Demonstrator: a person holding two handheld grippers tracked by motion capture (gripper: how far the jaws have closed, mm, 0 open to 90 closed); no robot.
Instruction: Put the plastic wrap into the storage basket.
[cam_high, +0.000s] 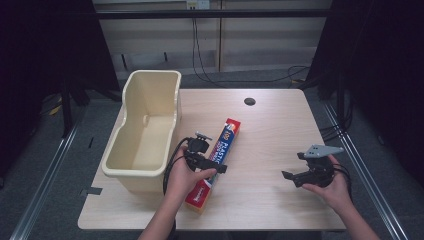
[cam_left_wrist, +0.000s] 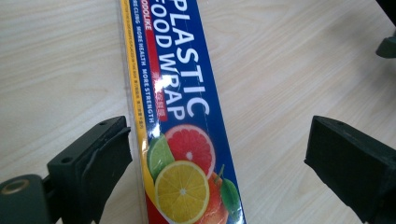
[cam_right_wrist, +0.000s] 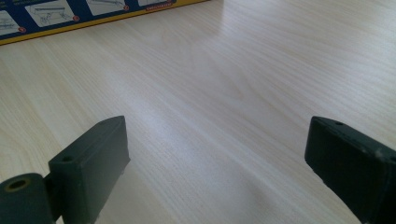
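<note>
High view, left gripper: the left gripper (cam_high: 214, 162) sits over the middle of the plastic wrap box (cam_high: 217, 159), the person's left hand (cam_high: 184, 176) wrapped around its body.
High view, box: it lies flat on the table (cam_high: 270, 130), running from the near edge below the gripper up and away beyond it.
High view, right gripper: the right gripper (cam_high: 292, 176) hovers well apart to the box's right, above bare wood, with nothing between its jaws.
High view, surroundings: a cream plastic bin (cam_high: 145, 135) stands just to the left of the left gripper, its mouth open and nothing visible inside; a dark round hole (cam_high: 249, 101) in the tabletop lies far beyond the box.
Left gripper view, jaws: spread wide, one on each side of the box (cam_left_wrist: 182, 116); the left pad (cam_left_wrist: 109, 156) is at the box's yellow edge, the right pad (cam_left_wrist: 348, 161) stands clear of it with wood showing between.
Left gripper view, hold: nothing gripped; the box merely lies between the open jaws.
Left gripper view, step: this looks like the line-up just ahead of a grasp on the box.
Left gripper view, next move: probably shifting to centre on the box, then closing across its narrow width.
Right gripper view, jaws: wide apart, empty, above plain tabletop (cam_right_wrist: 224, 107).
Right gripper view, box: its printed side (cam_right_wrist: 70, 14) runs across the far top-left, well ahead of the jaws.
Right gripper view, obstacles: none between the jaws and the box.
</note>
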